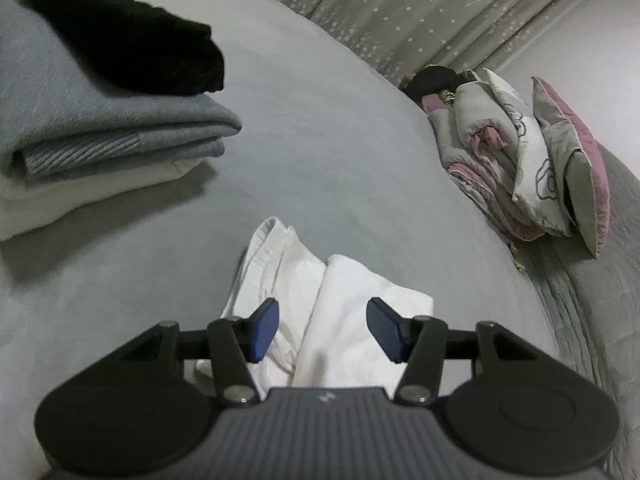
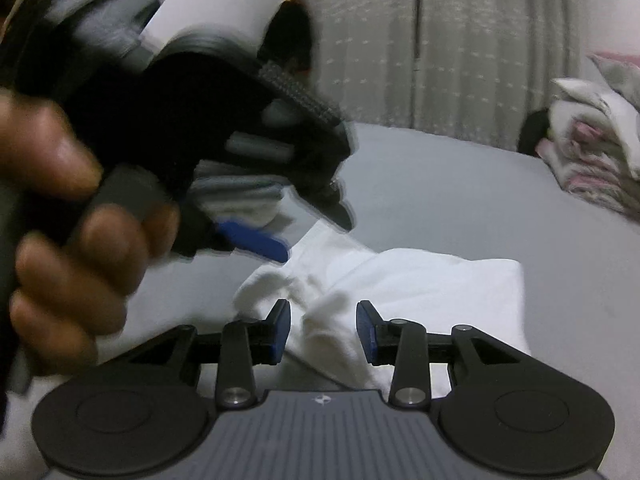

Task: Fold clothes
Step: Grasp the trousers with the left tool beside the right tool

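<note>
Your left gripper (image 1: 322, 330) stands half open over the white garment (image 1: 320, 312) at lower centre of the grey bed (image 1: 320, 140); your right gripper (image 2: 323, 330) gapes beside a fold, gripping nothing. Pinch one edge cleanly before closing.

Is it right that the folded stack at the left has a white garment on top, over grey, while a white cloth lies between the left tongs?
Not quite: the top garment of the stack is black, not white, as the left wrist view shows. Grey lies under it, and the white cloth does lie between the left tongs.
</note>
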A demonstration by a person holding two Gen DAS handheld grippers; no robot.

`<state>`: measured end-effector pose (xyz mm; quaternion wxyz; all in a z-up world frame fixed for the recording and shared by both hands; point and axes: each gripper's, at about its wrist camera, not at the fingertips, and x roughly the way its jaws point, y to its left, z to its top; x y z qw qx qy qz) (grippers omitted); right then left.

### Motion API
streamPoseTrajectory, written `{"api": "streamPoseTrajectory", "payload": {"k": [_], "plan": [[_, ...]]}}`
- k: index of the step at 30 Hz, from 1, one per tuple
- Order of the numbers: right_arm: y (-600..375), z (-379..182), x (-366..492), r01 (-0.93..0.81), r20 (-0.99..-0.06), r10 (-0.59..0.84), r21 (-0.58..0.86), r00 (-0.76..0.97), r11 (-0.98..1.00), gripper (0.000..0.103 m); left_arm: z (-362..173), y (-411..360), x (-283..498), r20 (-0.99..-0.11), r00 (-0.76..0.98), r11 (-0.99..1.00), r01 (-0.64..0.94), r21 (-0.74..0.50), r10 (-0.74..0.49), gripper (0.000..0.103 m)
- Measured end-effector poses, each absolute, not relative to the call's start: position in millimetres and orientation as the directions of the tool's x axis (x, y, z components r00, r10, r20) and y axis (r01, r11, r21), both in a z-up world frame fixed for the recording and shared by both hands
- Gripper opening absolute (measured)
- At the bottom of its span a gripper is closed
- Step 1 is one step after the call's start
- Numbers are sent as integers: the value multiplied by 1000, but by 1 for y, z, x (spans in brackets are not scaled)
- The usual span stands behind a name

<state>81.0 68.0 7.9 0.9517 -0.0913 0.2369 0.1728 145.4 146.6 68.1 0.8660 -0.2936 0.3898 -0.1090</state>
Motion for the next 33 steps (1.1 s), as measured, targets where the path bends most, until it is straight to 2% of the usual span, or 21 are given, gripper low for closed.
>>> {"api": "streamPoseTrajectory", "payload": {"k": [3, 4, 8, 16, 22, 27, 29, 30, 31, 33], "plan": [[74, 0, 85, -362, -492, 259, -127, 831, 924, 33, 70, 144, 147, -609, 673, 813, -18, -582, -421, 49], [75, -2, 86, -359, -495, 249, -138, 832, 923, 22, 69, 142, 148, -611, 670, 816, -13, -578, -421, 48], [75, -8, 88, -368, -504, 246, -157, 828, 917, 9, 66, 138, 152, -616, 657, 820, 5, -573, -434, 48], [73, 6, 75, -311, -377, 225, -186, 899, 932, 7, 56, 126, 172, -610, 616, 802, 61, -594, -498, 48], [66, 7, 74, -299, -363, 229, -151, 903, 942, 7, 45, 139, 183, -601, 584, 764, 53, -643, -546, 48], [66, 11, 70, -323, -353, 256, -148, 900, 935, 7, 42, 123, 190, -637, 543, 792, 92, -603, -548, 48], [66, 11, 67, -333, -346, 265, -154, 900, 930, 7, 41, 112, 193, -656, 525, 810, 119, -575, -543, 40], [66, 11, 66, -337, -342, 269, -156, 900, 929, 7, 39, 109, 194, -668, 516, 818, 121, -563, -536, 20], [66, 11, 64, -340, -340, 273, -154, 900, 928, 7, 37, 107, 194, -677, 510, 824, 122, -554, -531, 10], [67, 12, 64, -343, -337, 277, -155, 900, 926, 7, 38, 112, 192, -667, 528, 824, 120, -555, -526, 9]]}}
